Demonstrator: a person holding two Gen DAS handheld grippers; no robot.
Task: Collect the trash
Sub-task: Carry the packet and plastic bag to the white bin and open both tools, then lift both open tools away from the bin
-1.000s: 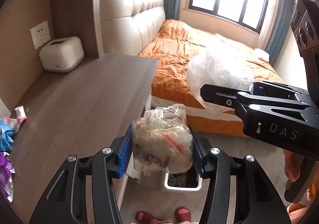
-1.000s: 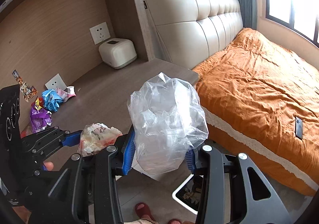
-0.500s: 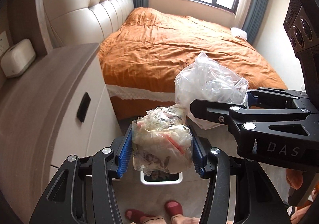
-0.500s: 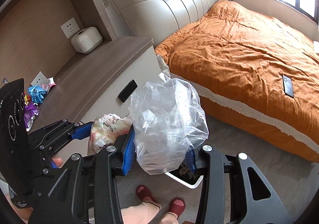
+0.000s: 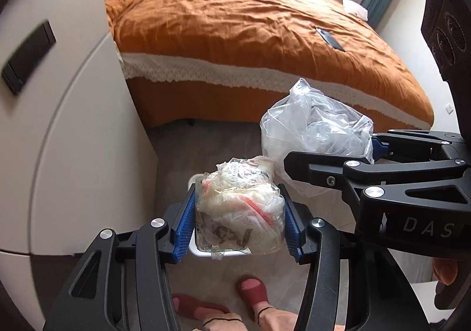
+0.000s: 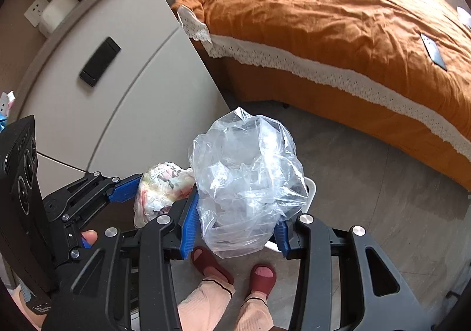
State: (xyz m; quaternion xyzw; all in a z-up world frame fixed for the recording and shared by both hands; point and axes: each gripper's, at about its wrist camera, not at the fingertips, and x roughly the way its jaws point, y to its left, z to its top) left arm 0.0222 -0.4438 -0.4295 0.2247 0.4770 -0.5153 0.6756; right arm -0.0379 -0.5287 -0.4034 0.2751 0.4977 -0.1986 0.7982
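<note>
Left wrist view: left hand-held gripper (image 5: 240, 225) is clamped on a crumpled wad of clear printed wrapper (image 5: 240, 204) — both blue pads (image 5: 186, 228) press its sides, the wad bulges above and below them. Directly beneath the wad sits a white bin (image 5: 203, 252) on the grey floor (image 5: 206, 148); only its rim shows, at the wad's left and lower edges. The right hand-held gripper (image 5: 326, 154) comes in from the right edge, grasping a crumpled clear plastic bag (image 5: 315, 128) just beside the wad, up and to the right. White cabinet front (image 5: 73, 139) with a dark handle (image 5: 28, 57) fills the left side. Bed with orange cover (image 5: 250, 25) lies across the top; a dark phone (image 5: 329, 38) lies on it near the right edge. Person's feet in red slippers (image 5: 253, 287) at the bottom edge.

Right wrist view: right hand-held gripper (image 6: 235, 220) clenched on the clear plastic bag (image 6: 247, 178), which balloons well above the pads. The bin's white rim (image 6: 310, 192) peeks out behind the bag's right side, so the bag hangs over it. The left hand-held gripper (image 6: 153, 186) enters from the left with the wrapper wad (image 6: 160, 189) — wad touching or nearly touching the bag's left side, can't tell which. Cabinet (image 6: 123, 72) upper left, its dark handle (image 6: 100, 61) tilted; a white box (image 6: 57, 8) sits on the counter top beside a wall socket (image 6: 35, 10). Orange bed (image 6: 338, 7) upper right, phone (image 6: 434, 51) on it. Slippers (image 6: 263, 276) below the bag.
</note>
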